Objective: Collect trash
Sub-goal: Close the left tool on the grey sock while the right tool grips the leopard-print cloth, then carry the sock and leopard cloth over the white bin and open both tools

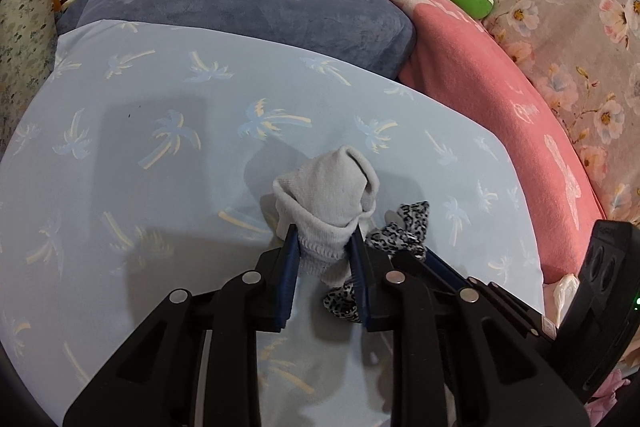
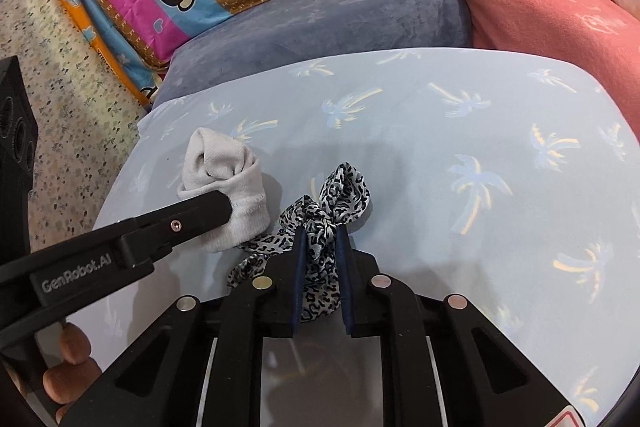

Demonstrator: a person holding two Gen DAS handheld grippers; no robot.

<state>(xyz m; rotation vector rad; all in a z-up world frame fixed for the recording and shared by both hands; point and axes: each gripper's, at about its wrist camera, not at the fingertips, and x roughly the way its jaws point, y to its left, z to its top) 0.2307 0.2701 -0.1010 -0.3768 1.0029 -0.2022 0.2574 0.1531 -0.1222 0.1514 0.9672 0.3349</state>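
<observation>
Sock [image 1: 332, 211] cuff hidden between jaws; scarf [image 1: 400, 231] partly behind.

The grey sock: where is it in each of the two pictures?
Left wrist view: the sock is at centre, pinched in the left gripper.
Right wrist view: the sock is left of centre, beside the leopard scarf in the right gripper.
Shared landmark: the grey-blue cushion at the far edge of the palm-print sheet.
</observation>
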